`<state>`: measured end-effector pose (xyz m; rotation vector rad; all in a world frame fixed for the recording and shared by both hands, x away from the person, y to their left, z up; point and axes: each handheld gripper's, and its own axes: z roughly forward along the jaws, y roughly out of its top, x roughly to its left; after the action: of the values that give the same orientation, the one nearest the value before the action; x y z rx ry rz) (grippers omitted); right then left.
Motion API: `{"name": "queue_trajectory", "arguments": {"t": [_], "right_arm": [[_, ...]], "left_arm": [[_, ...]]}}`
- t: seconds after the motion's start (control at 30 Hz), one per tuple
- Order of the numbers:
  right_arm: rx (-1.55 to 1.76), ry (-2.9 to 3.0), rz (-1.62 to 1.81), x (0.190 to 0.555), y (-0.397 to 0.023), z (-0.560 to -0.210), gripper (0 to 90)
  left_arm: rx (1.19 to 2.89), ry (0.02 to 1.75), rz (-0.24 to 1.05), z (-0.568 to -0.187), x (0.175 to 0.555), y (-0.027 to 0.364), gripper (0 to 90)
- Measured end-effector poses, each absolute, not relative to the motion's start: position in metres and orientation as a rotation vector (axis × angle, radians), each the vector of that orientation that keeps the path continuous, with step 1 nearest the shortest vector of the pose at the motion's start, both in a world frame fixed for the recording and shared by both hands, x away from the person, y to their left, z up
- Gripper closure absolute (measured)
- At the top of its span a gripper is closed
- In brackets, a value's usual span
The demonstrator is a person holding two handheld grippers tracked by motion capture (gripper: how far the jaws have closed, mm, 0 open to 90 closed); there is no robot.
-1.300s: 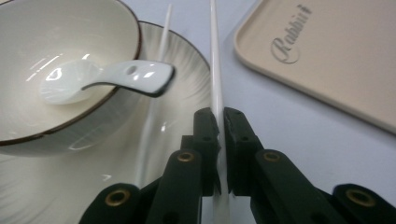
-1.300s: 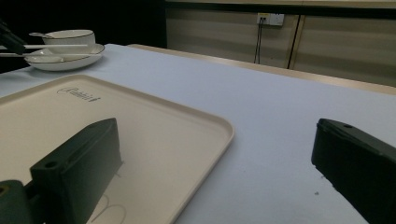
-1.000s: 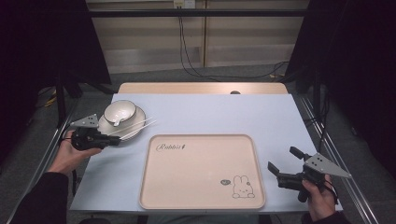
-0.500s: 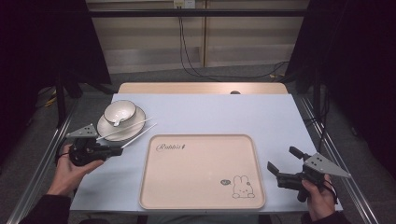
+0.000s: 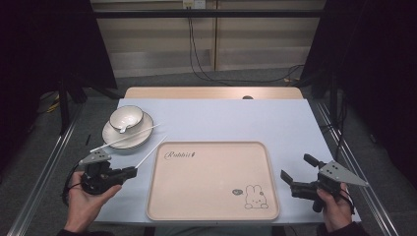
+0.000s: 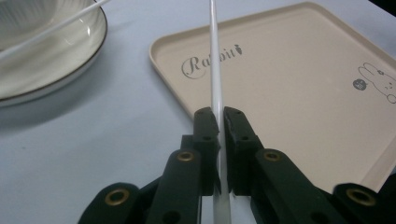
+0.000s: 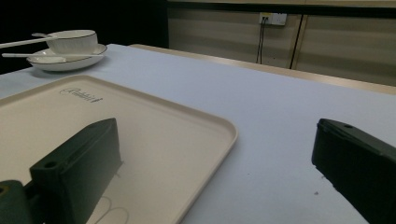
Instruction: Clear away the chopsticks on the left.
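At the lower left of the high view, the left gripper (image 5: 132, 171) is clenched on a white chopstick (image 5: 151, 151), which slants up and right toward the upper left corner of the beige rabbit tray (image 5: 212, 216). A second chopstick (image 5: 125, 137) rests across the white plate (image 5: 142, 138) holding a bowl (image 5: 126, 118) in the left middle. At the lower right, the right gripper (image 5: 296, 169) hovers with jaws spread wide, grasping nothing, just beside the tray's right edge.
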<state>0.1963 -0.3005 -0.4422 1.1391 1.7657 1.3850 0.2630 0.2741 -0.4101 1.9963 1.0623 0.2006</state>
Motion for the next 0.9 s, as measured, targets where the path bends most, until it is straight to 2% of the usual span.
{"name": "queue_trajectory", "arguments": {"t": [0.23,0.53,0.9], "right_arm": [[1.142,1.772,1.387,0.197,-0.3,-0.442,0.9],[1.14,1.777,1.387,0.199,-0.298,-0.443,0.8],[1.128,1.779,1.384,0.2,-0.298,-0.443,0.8]], "left_arm": [[1.935,1.193,0.191,-0.416,0.251,0.25,84.5],[1.893,1.386,0.232,-0.43,0.253,0.231,84.6],[1.887,1.489,0.183,-0.444,0.262,0.21,84.7]]}}
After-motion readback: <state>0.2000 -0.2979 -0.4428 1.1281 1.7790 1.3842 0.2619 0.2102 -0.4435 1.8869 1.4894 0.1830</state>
